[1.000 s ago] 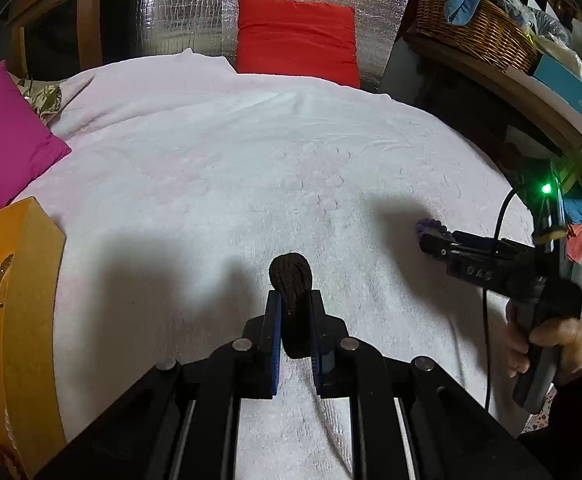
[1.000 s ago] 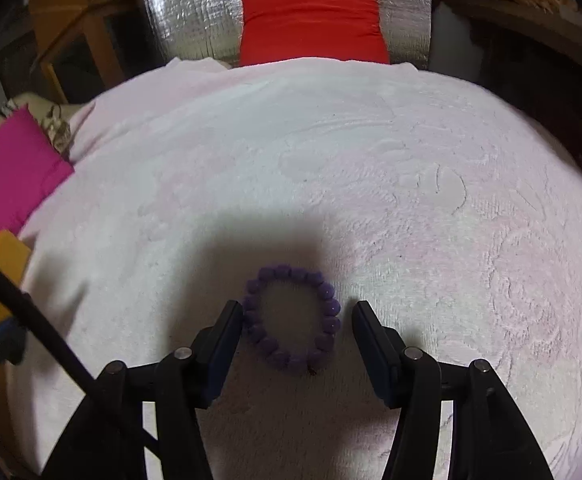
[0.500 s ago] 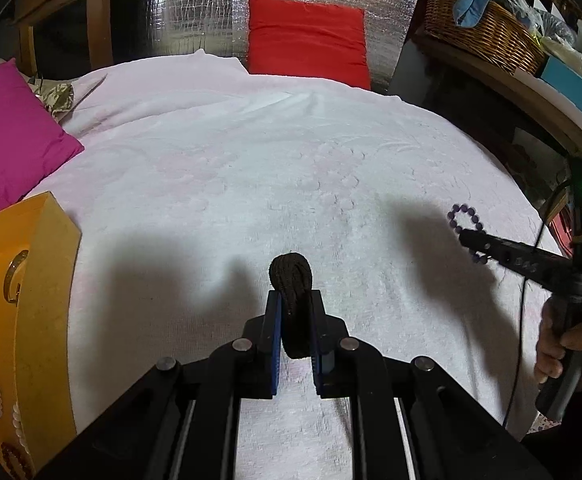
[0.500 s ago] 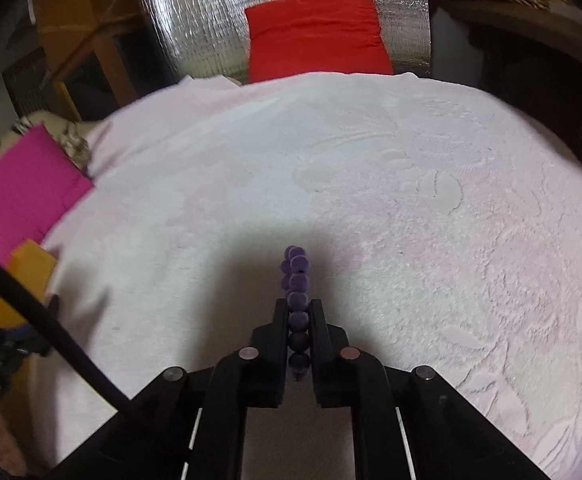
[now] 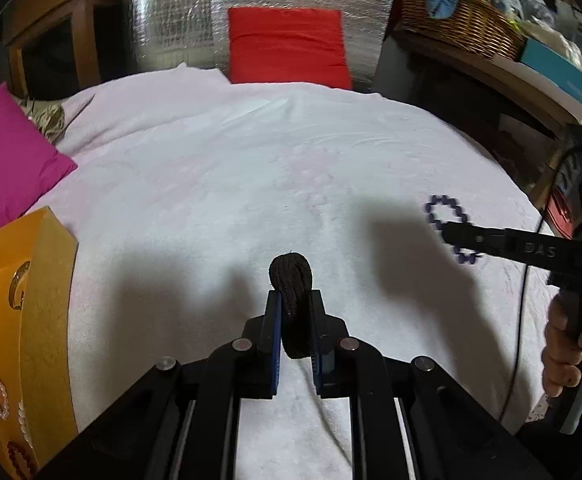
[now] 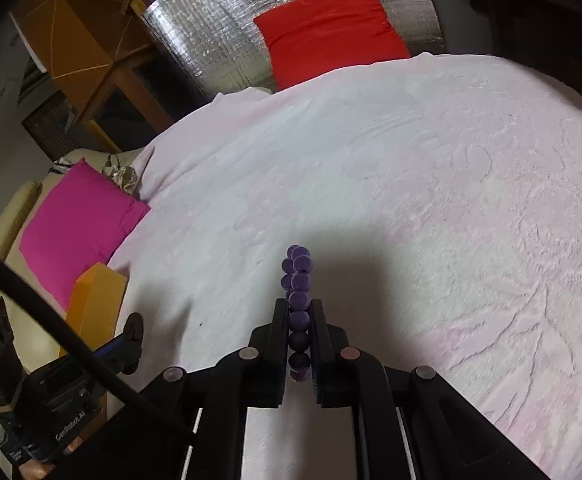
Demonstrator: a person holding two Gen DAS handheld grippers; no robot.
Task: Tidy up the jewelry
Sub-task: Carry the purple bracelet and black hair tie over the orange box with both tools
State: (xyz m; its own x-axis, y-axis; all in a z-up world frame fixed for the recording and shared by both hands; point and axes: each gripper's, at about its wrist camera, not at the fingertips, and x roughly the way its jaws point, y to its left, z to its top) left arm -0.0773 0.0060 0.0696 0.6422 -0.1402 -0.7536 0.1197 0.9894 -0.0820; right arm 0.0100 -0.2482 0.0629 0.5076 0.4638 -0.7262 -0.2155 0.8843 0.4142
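Left gripper: black linkage arms, silver screws, blue-edged fingers. Right gripper: same build, black cable, white lettering on body.

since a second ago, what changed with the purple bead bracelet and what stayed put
The right hand-held gripper closed on the purple bead bracelet, which had lain flat on the pale pink bedspread, and lifted it clear; it now hangs edge-on between the pads. The left hand-held gripper held its dark braided band throughout.
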